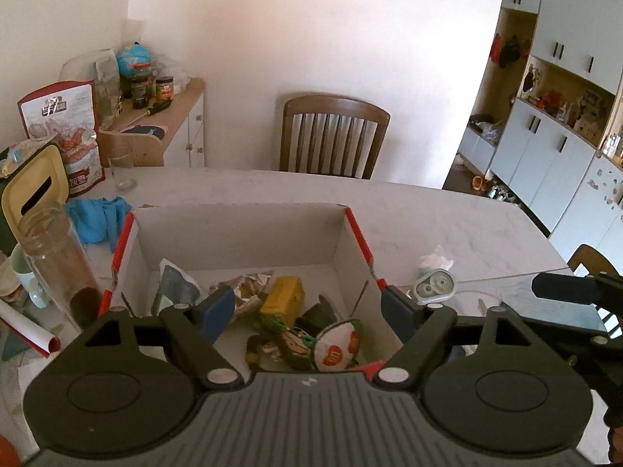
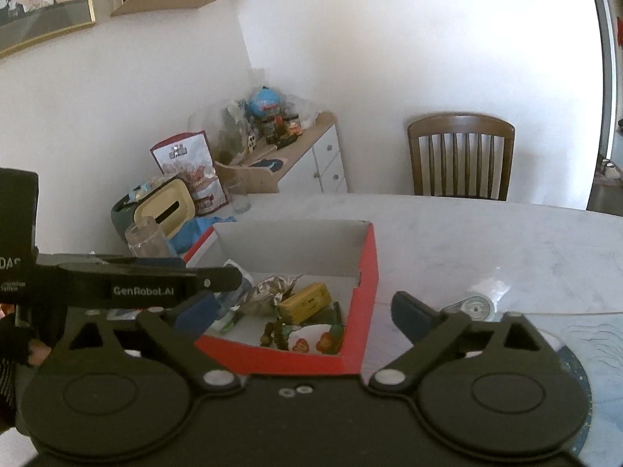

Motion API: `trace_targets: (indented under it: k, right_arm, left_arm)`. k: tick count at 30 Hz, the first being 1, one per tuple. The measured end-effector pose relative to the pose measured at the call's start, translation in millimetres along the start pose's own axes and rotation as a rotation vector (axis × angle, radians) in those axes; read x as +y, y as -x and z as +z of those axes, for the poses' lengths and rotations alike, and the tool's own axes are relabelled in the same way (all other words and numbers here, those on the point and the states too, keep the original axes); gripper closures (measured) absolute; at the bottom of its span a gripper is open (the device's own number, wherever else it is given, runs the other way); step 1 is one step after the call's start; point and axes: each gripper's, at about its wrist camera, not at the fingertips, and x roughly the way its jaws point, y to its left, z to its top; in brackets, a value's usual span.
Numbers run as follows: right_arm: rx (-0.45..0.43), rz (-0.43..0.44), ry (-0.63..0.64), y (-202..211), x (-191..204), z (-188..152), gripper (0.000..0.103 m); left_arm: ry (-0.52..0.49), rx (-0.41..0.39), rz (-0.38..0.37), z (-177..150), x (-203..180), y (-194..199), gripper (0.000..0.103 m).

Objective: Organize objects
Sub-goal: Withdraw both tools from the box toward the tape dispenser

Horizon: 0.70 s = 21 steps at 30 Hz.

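I have both grippers hanging over the near side of the open cardboard box with red outer walls and a white inside (image 1: 241, 233), which sits on the pale marble-patterned table (image 1: 447, 218). My left gripper (image 1: 307, 309) has its blue-padded jaws spread wide with nothing between them, and they frame the box's contents from above. My right gripper (image 2: 307, 313) is likewise spread wide and empty; its left finger is over the box's near-left corner, its right finger outside the box's right wall. In the box lie a yellow rectangular carton (image 1: 283, 296), a crumpled silver foil wrapper (image 1: 243, 286), a round white pouch with red and green print (image 1: 337, 346) and a grey-and-white sachet (image 1: 175, 286) leaning near the left wall. Just beside the box on the right, on the table, rests a small white round tape dispenser (image 1: 434, 286). To the left of the box stands a tall clear glass jar (image 1: 58, 257), with a bunched blue cloth (image 1: 97, 220) behind it.
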Motion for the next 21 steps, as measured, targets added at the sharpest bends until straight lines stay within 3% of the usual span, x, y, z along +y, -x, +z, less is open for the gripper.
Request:
trace_targets:
  k: [8,12,21]
  right_arm:
    - [0.002,0.015,-0.018,15.3,-32.3,-7.2,0.003]
    - [0.002,0.018,-0.007,23.2,-48.1,-8.6,0.002]
    - [0.013,0.002,-0.026,30.3,-91.7,-9.1,0.002]
  left_arm:
    - [0.011,0.025,-0.005,-6.3,-30.4,-3.8,0.019]
    - [-0.002,0.021,0.011,-9.0,-49.3,-6.9,0.003]
    - [0.003,-0.013,0.014,-11.7,-84.1,-18.9,0.0]
